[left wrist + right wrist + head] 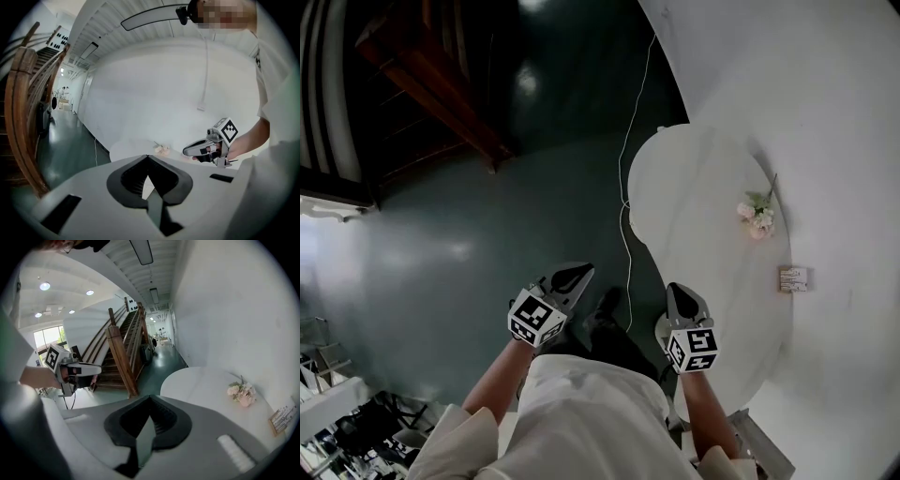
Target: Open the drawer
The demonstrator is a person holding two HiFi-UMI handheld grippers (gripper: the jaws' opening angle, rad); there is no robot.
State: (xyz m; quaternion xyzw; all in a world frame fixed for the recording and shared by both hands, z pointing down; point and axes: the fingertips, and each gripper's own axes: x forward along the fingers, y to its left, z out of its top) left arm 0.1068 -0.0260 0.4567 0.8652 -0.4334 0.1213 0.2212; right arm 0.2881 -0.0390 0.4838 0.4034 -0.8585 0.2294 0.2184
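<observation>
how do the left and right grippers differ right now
The left gripper hangs over the dark floor; the right gripper is at the edge of the table. In the head view the left gripper slants rightward, while the right gripper points nearly straight ahead. Both are shut and empty.

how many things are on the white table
2: a bunch of pink flowers along the table's wall edge, and a small card on that same edge, nearer the person. The right gripper hides part of the table, so more may be there.
</observation>
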